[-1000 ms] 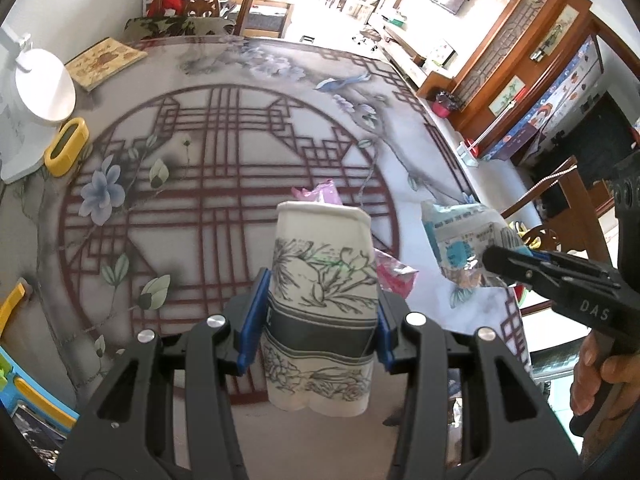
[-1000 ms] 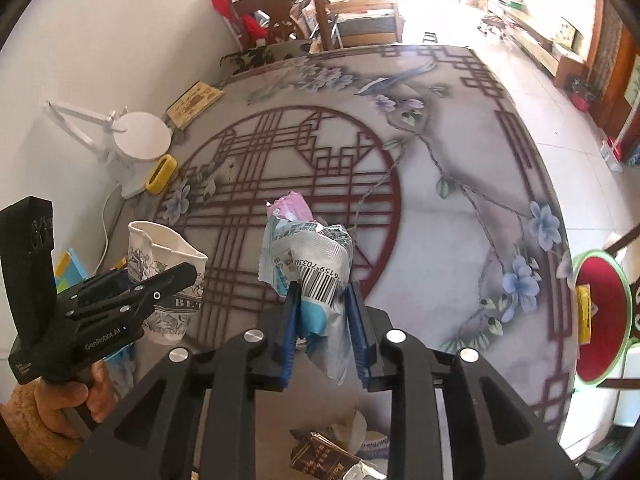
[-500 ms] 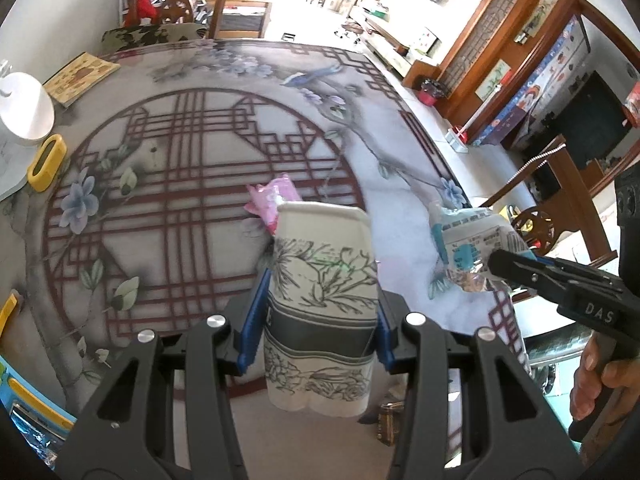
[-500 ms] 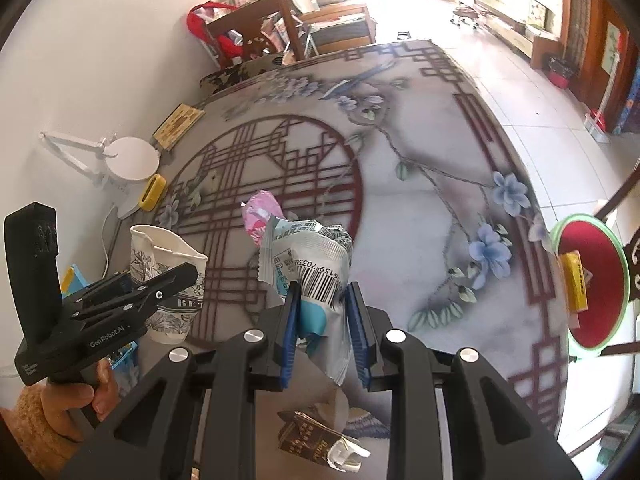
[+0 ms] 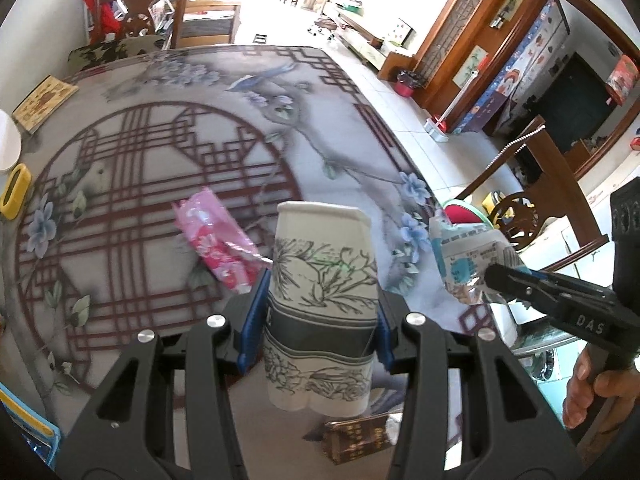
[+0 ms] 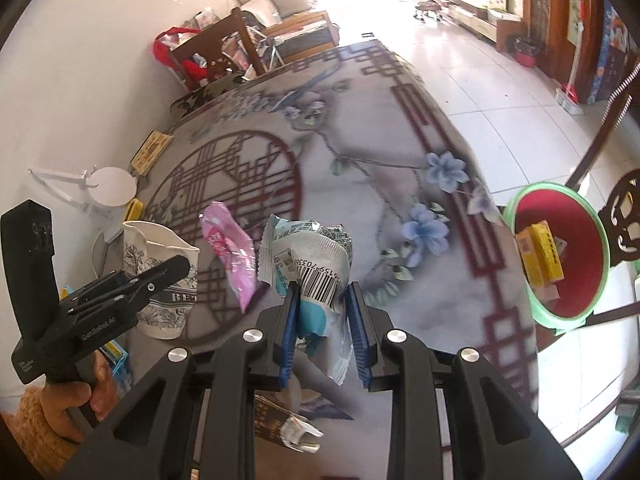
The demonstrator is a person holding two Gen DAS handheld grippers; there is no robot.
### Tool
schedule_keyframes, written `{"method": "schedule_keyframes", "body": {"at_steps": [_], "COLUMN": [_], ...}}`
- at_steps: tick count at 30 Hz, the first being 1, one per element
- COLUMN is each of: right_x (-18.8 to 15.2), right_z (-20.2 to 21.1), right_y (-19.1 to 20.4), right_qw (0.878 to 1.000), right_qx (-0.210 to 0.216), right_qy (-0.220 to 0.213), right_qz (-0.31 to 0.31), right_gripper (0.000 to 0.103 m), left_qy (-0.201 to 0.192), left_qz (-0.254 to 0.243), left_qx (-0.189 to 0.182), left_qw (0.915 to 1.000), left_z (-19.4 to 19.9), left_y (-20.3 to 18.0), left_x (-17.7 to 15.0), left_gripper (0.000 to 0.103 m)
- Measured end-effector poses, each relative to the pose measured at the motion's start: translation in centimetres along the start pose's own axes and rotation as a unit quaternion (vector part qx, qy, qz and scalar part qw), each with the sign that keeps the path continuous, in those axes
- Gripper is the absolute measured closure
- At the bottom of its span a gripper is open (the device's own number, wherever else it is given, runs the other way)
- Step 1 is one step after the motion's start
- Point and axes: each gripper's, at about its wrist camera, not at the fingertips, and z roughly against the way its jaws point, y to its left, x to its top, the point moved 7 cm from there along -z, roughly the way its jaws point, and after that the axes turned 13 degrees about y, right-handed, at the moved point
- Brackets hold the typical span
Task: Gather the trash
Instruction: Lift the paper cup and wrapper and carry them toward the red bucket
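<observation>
**Both grippers carried trash above the patterned table**

The left gripper [image 5: 320, 316] was clenched on a crushed paper cup [image 5: 322, 300] printed with ink flowers, its blue pads pressing the cup's sides and the cup standing upright between them, lifted off the table [image 5: 168, 152]. The right gripper [image 6: 322, 312] was clamped on a crumpled snack wrapper [image 6: 308, 256] with a barcode, the foil bunched above its blue pads and a loose end hanging below.

A pink wrapper [image 5: 218, 240] lay on the table just behind the cup, on the dark red lattice circle. A brown packet [image 5: 356, 438] with a torn foil end lay on the table below the cup, near the table's closest edge. To the right of the table, just past its edge, stood a green-rimmed bin with a red lining [image 6: 560, 256], and a yellow box [image 6: 540, 256] lay inside it. At the table's far left sat a yellow object [image 5: 14, 190] and a white lamp base [image 6: 112, 186]. A wooden chair [image 6: 218, 54] stood behind the table.
</observation>
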Motion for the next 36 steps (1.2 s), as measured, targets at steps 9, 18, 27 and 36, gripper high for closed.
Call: {"method": "schedule_keyframes", "body": {"at_steps": [9,18,27,36], "right_x": [-0.7,-0.5,-0.2,-0.1], "right_z": [1.0,1.2,1.3,2.0], "right_y": [-4.6,-9.4,-13.3,-17.5], "right_qw": [1.0,0.999,0.999,0.998], "right_qx": [0.004,0.011,0.012,0.014], "right_qy": [0.002,0.008,0.021,0.023], "right_qz": [-0.018,-0.038,-0.039,-0.063], "right_gripper": [0.078,0.077,0.077,0.077], "left_qy": [0.01,0.011,0.011,0.029], "left_qz": [-0.002,0.004,0.024,0.005], "left_qx": [0.001,0.016,0.026,0.019], "left_qw": [1.0,0.9998,0.9993,0.9994], "left_z": [-2.0,-3.1,-3.7,-6.4], "left_y": [-3.7,-6.2,-7.5,-11.8], "left_x": [0.5,1.1,1.7,3.4], "left_gripper": [0.06,0.06,0.06,0.06]}}
